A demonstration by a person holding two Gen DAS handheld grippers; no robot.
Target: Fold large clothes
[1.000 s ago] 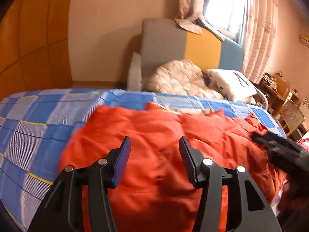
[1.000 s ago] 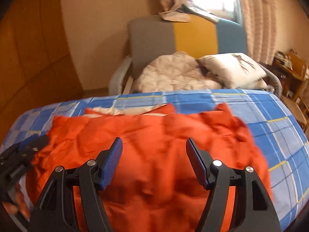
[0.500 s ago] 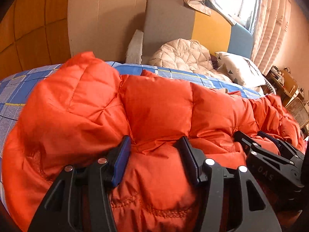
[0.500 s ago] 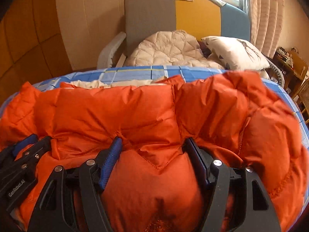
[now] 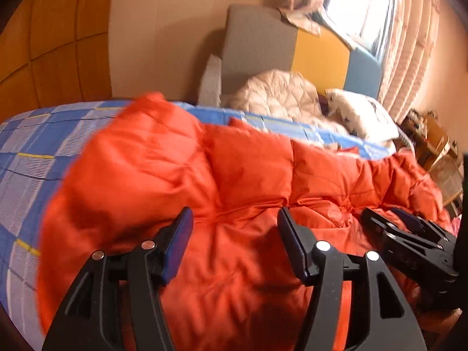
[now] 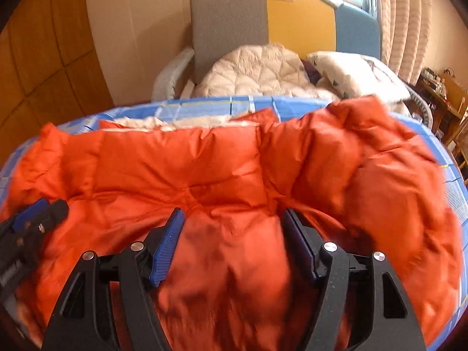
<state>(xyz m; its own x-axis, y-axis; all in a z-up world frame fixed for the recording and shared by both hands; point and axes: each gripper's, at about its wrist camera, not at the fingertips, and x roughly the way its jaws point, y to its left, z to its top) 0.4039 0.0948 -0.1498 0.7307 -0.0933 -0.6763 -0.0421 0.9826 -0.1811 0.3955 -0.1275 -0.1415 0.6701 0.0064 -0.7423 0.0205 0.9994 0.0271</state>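
A large orange puffer jacket [image 5: 248, 175] lies bunched across the blue checked bed [image 5: 35, 146]; it also fills the right wrist view [image 6: 181, 163]. My left gripper [image 5: 234, 225] is open just above the jacket's near part, with fabric between its wide-spread fingers. My right gripper [image 6: 232, 222] is open too, with a puffed panel bulging between its fingers. Each gripper shows at the edge of the other's view: the right gripper [image 5: 409, 234] and the left gripper [image 6: 32, 219]. The jacket's cream lining [image 6: 140, 122] shows at its far edge.
Beyond the bed [image 6: 204, 105] stands a grey, yellow and blue armchair [image 5: 292, 41] holding a cream quilted garment [image 6: 257, 70] and a white pillow [image 6: 351, 70]. A curtained window [image 5: 380, 14] is at the upper right, wooden furniture [image 5: 433, 134] at far right.
Both grippers came down into the jacket, which puffed up around them, then drew back a little. The jacket's raised edges now sag lower than half a second ago.
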